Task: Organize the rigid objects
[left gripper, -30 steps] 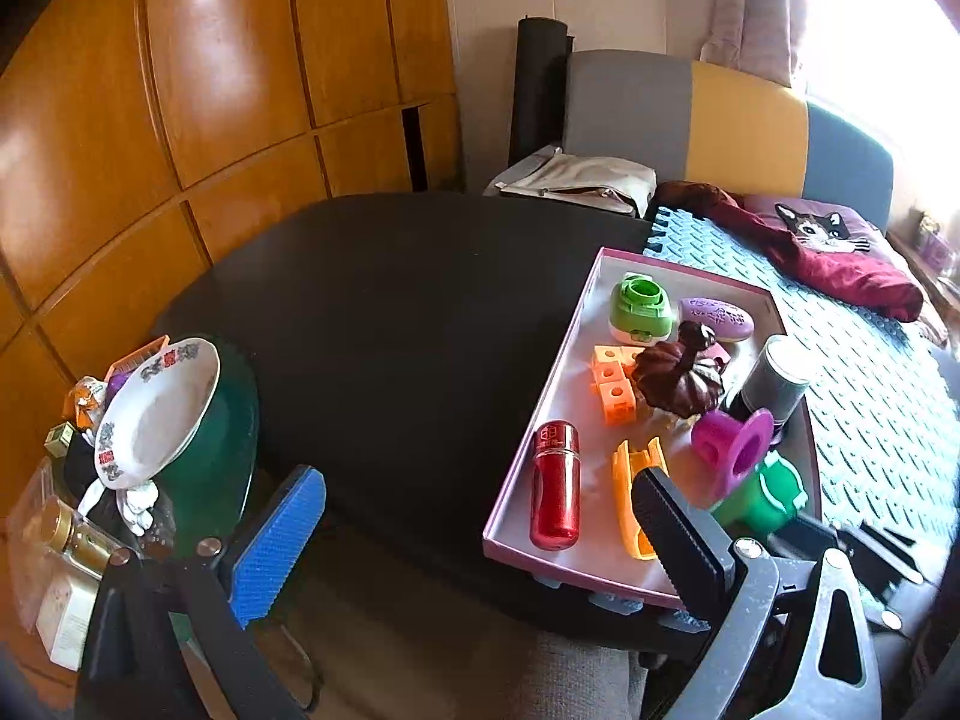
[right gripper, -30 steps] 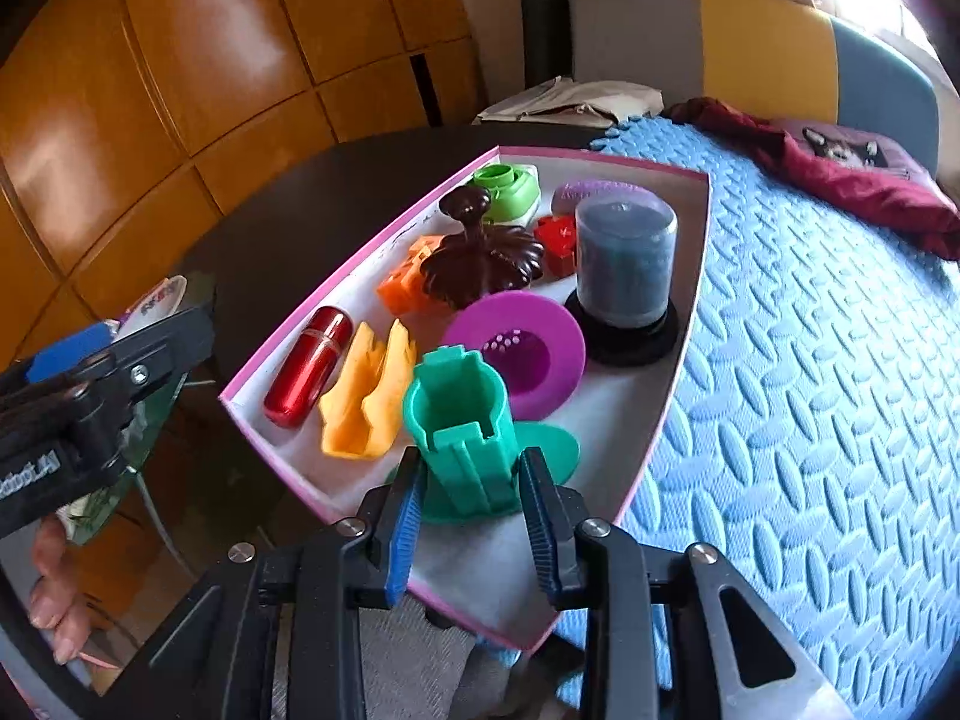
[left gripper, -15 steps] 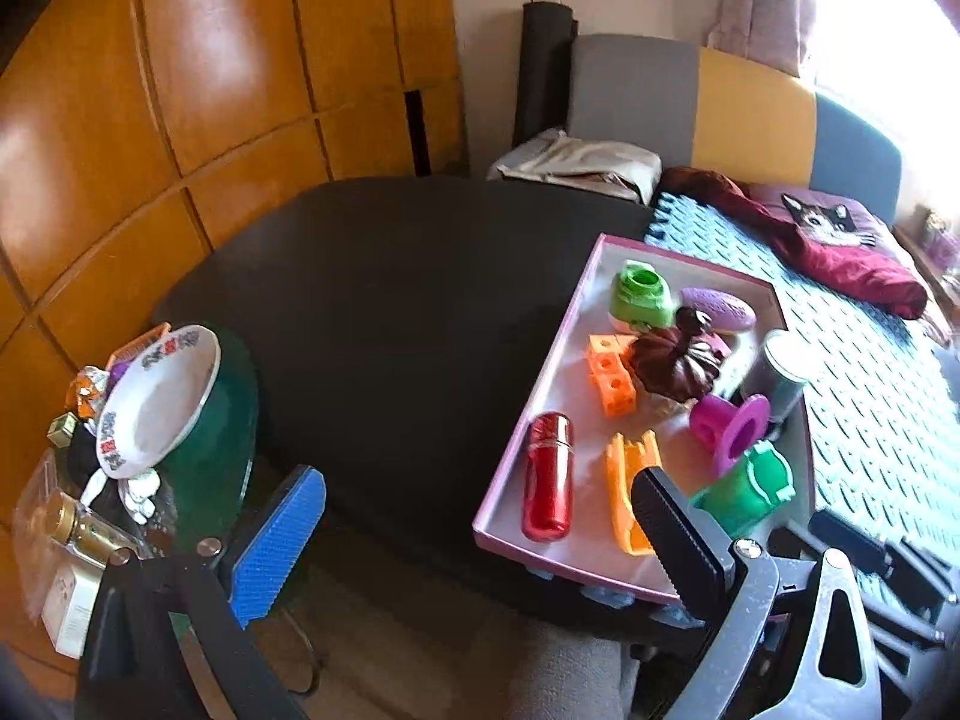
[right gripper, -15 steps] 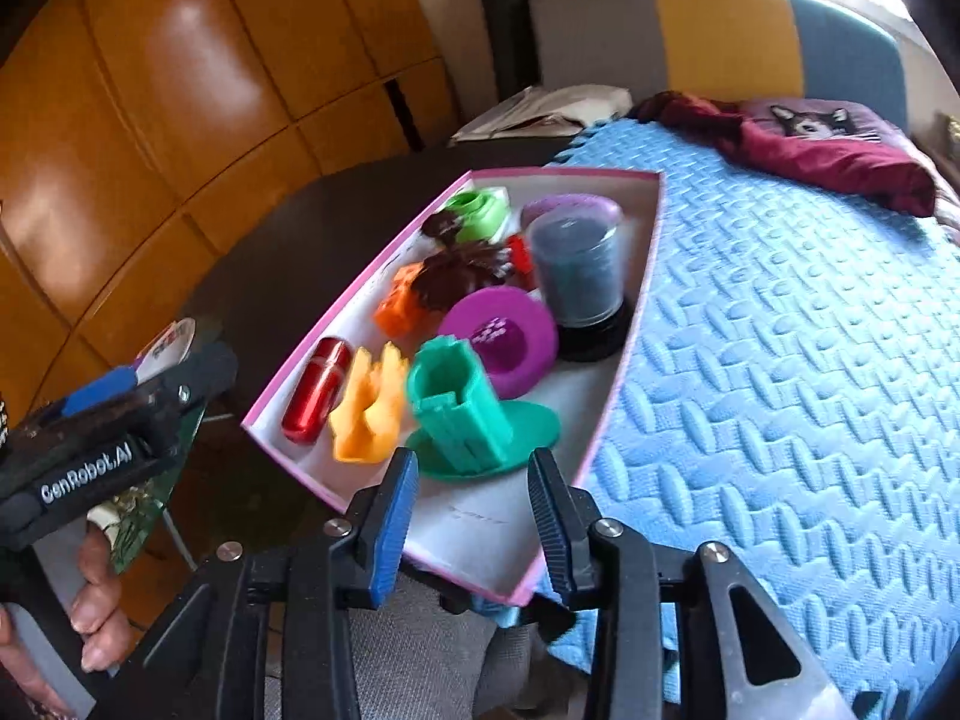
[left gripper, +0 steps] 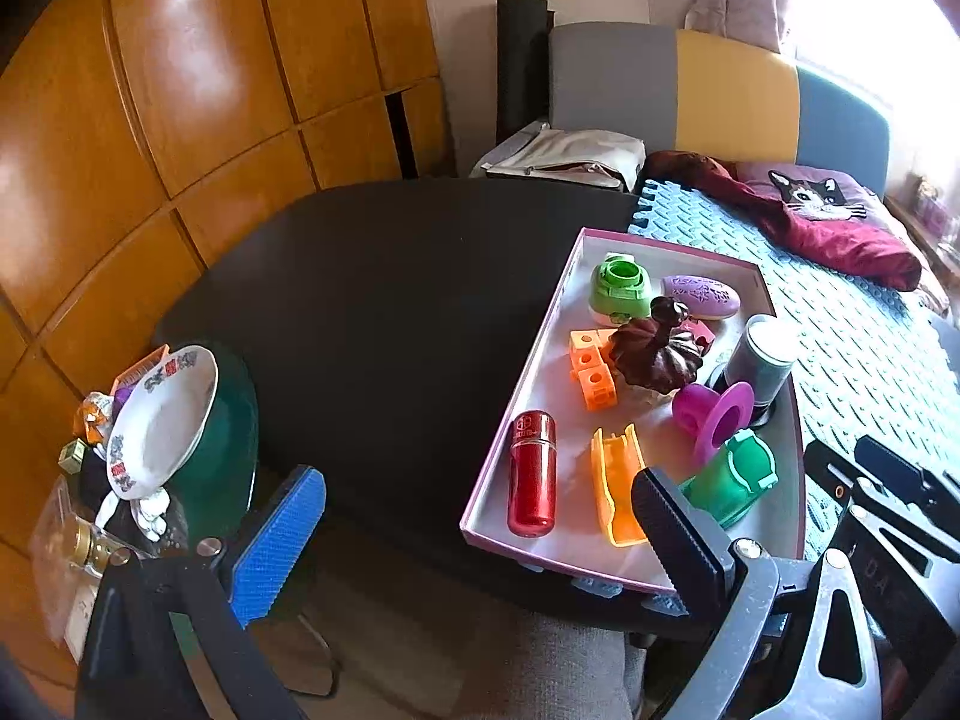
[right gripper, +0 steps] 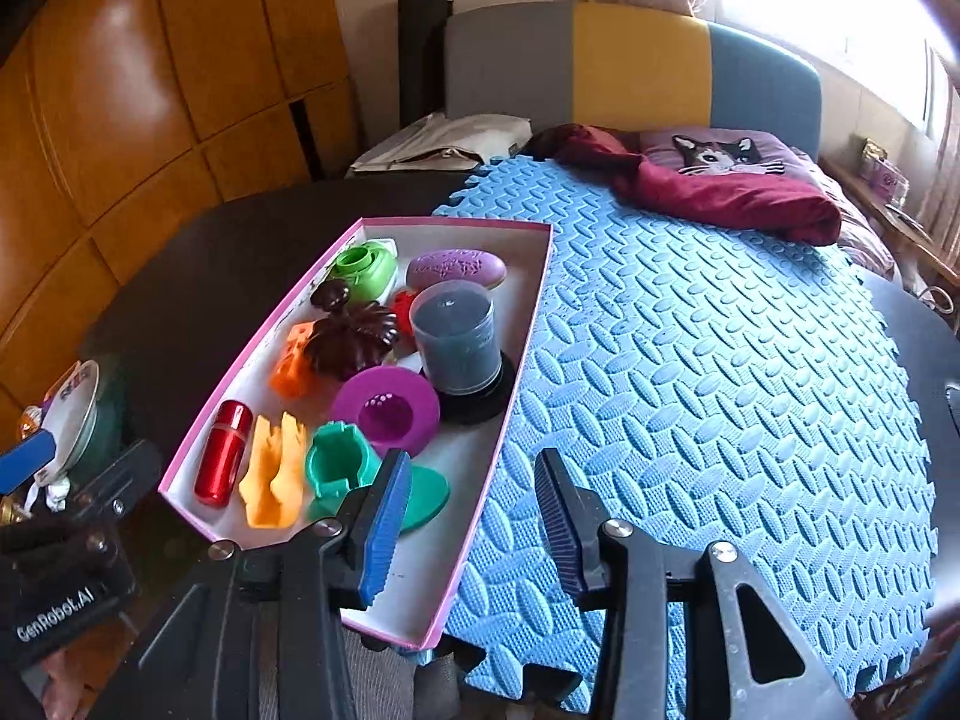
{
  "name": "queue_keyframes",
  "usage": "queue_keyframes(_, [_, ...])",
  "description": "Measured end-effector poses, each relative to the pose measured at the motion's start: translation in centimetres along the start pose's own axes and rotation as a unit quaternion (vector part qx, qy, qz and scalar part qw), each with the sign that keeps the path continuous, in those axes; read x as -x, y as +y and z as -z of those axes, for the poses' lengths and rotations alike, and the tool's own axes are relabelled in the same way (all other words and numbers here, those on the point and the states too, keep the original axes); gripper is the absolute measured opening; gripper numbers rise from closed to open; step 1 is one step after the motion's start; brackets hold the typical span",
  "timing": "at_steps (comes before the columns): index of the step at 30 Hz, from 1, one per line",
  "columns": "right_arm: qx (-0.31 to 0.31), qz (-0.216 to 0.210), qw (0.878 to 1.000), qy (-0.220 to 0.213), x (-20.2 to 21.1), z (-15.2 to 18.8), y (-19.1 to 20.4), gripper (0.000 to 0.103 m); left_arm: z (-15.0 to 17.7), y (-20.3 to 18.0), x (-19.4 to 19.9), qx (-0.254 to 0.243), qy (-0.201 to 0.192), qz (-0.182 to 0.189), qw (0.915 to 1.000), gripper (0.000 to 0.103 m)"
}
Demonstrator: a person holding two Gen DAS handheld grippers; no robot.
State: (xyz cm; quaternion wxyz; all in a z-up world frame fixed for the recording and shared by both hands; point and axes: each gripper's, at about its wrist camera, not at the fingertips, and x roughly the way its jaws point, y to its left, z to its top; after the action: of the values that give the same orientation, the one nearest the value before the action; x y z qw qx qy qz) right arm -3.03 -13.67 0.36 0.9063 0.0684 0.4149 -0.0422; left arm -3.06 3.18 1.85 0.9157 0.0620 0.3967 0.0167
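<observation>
Released a second ago, the teal green holder point(right gripper: 345, 468) now stands free in the near corner of the pink-rimmed tray point(right gripper: 528, 324), and the right hand-held gripper point(right gripper: 474, 516) has pulled back and up from it. Its jaws have just been opening and now stand moderately apart with nothing between them; the blue left pad point(right gripper: 384, 531) overlaps the holder's flat base in view only.

The tray sits at the seam where the dark table point(left gripper: 372, 312) meets the blue foam mat point(right gripper: 720, 372), its near end hanging past the table edge. Left of the tray the table is bare up to its curved rim; right of it the mat is open as far as the maroon cloth point(right gripper: 708, 192).

Inside the tray, the red cylinder point(left gripper: 532, 480) and orange piece point(left gripper: 615, 492) lie along the near left wall, and the purple funnel point(left gripper: 714, 417) leans just beside the holder. The grey jar point(right gripper: 459, 339) stands behind the funnel.

The left hand-held gripper point(left gripper: 474, 534) hangs wide, holding nothing, over the near table edge, little shifted. Only its view shows the white dish point(left gripper: 162, 420) clearly, tilted on clutter left of the table. The right view alone shows the mat's far reach.
</observation>
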Motion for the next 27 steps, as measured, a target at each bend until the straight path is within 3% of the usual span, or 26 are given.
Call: queue_keyframes(27, [-0.015,0.031,0.999,-0.004,-0.1,-1.2,-0.4,0.043,-1.4,-1.7,-0.7,-0.007,0.008,0.025,0.9996,0.102])
